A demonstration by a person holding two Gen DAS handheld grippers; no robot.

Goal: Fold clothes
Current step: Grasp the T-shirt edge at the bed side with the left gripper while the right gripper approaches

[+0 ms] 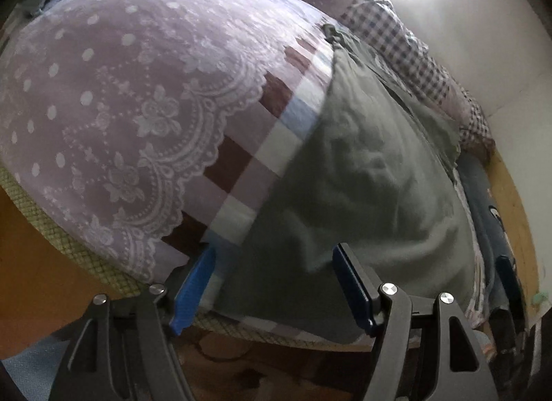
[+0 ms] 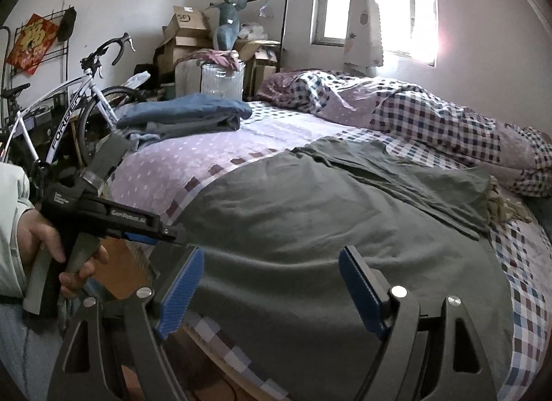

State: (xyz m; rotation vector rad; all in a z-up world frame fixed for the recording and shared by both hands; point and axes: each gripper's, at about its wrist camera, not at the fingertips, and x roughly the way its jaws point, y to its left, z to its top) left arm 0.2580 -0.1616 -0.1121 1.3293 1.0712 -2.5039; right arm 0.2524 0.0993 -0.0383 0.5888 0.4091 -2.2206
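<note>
Two tools are yours here, and both stand with jaws spread wide and nothing between the pads. Your left tool (image 1: 272,283) hangs over the near left edge of the grey-green garment (image 1: 362,173), where the cloth meets the checked band of the bed sheet (image 1: 114,90). Your right tool (image 2: 272,287) sits further along that same near hem, with the garment (image 2: 310,214) spreading away from it toward the window. You can see your left hand (image 2: 51,245) on its handle at the bed's edge in the right wrist view.

What matters for you: the garment lies flat on the bed, its long run going away from both tools, near hem closest. Each tool faces its own end of that hem, so neither is clearly better placed.

Hard to read: the hem itself drops over the mattress edge behind your tools, and the far part is bunched against the checked quilt (image 2: 431,118). Folded clothes (image 2: 186,114) sit well apart, at the far left.
</note>
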